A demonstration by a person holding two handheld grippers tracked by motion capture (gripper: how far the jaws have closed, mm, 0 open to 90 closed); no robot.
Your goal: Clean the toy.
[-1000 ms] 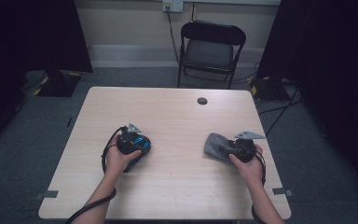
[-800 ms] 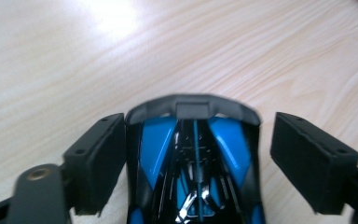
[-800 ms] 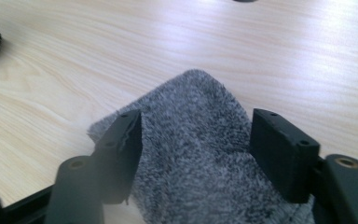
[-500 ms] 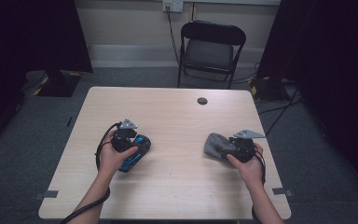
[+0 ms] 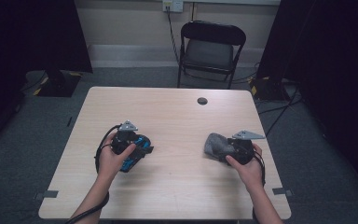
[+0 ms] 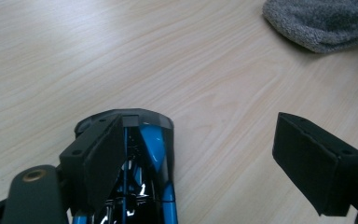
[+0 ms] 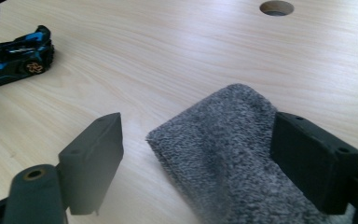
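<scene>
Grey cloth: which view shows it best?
Right gripper view: the grey cloth lies close up between that gripper's open jaws, weave and folded edge clear. The left gripper view catches just its rounded end at the top right corner. The high view shows it small on the table, partly behind the right gripper.

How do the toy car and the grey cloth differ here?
The toy car is hard, glossy, black and blue; the cloth is soft, fuzzy, plain grey. The car sits by the left tongs, beside one jaw; the cloth lies between the right tongs' open jaws. Both rest on the table, ungripped.
</scene>
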